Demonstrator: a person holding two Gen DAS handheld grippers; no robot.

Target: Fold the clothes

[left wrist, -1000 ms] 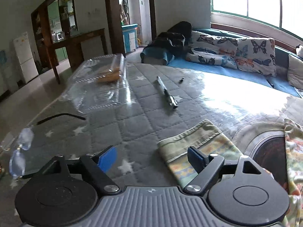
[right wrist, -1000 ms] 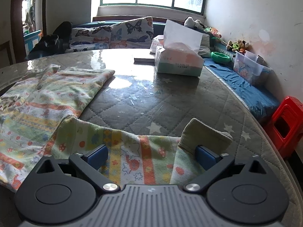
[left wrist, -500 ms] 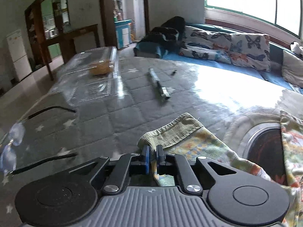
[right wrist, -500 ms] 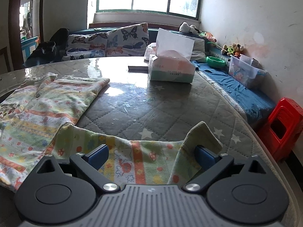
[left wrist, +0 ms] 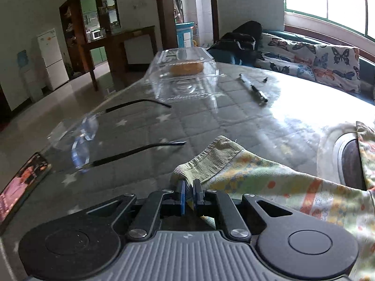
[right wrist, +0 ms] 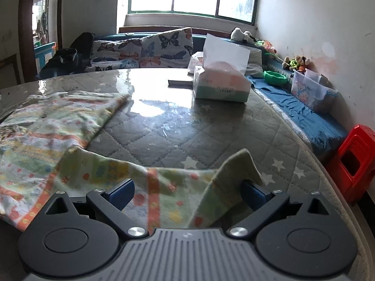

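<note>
A small patterned garment in pale green with orange stripes lies on the quilted table. In the left wrist view its ribbed cuff (left wrist: 211,157) is pinched by my left gripper (left wrist: 189,193), which is shut on it and has it raised a little. In the right wrist view the garment (right wrist: 77,126) spreads to the left, and its near sleeve (right wrist: 168,187) runs between the blue fingertips of my right gripper (right wrist: 187,190). That gripper is open. The sleeve's cuff end (right wrist: 241,164) stands up beside the right fingertip (right wrist: 252,190).
On the left side lie glasses (left wrist: 86,138), a clear plastic box (left wrist: 185,75) with a bun, a pen (left wrist: 254,89) and a phone (left wrist: 21,185) at the edge. A tissue box (right wrist: 220,84) stands on the right side. A red stool (right wrist: 354,161) sits beyond the table's right edge.
My left gripper went from open to shut on the ribbed cuff, then lifted and swung left. The right gripper stayed open while the sleeve's cuff end rose beside it.
</note>
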